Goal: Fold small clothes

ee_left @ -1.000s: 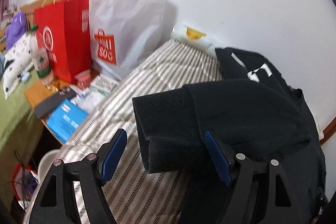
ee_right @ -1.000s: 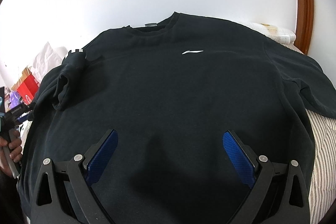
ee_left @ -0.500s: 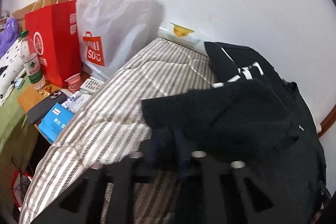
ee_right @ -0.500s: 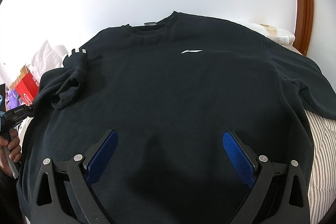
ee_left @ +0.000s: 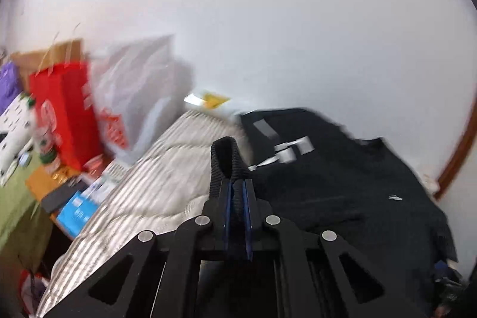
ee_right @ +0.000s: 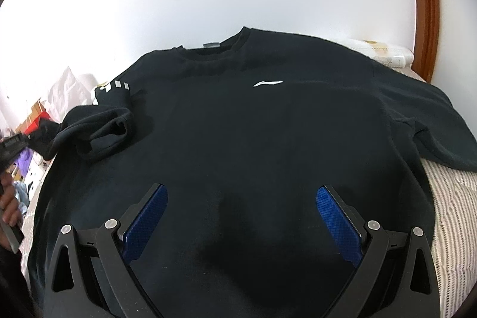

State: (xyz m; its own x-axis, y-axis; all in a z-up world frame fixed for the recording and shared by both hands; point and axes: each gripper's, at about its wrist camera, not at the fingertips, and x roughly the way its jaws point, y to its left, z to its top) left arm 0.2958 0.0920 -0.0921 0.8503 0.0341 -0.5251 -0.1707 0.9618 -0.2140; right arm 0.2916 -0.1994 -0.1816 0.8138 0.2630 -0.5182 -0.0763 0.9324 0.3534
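A black sweatshirt (ee_right: 253,145) with a small white chest logo lies face up on a striped bed (ee_right: 453,198). My left gripper (ee_left: 237,195) is shut on the ribbed cuff (ee_left: 225,157) of its left sleeve and holds it lifted off the bed. In the right wrist view that sleeve (ee_right: 98,124) is doubled over onto the sweatshirt's left side. My right gripper (ee_right: 241,216) hovers open over the lower middle of the sweatshirt, with nothing between its blue pads (ee_right: 337,222). The other sleeve (ee_right: 441,121) lies spread out to the right.
A red paper bag (ee_left: 62,115) and a white shopping bag (ee_left: 134,97) stand left of the bed against the white wall. A low table (ee_left: 44,187) there holds a bottle, a blue packet and small items. A wooden headboard (ee_right: 426,5) curves up at the right.
My left gripper went from wide open around the cuff to shut on it, then rose and carried the sleeve up and over toward the sweatshirt body. My right gripper stayed still and open.
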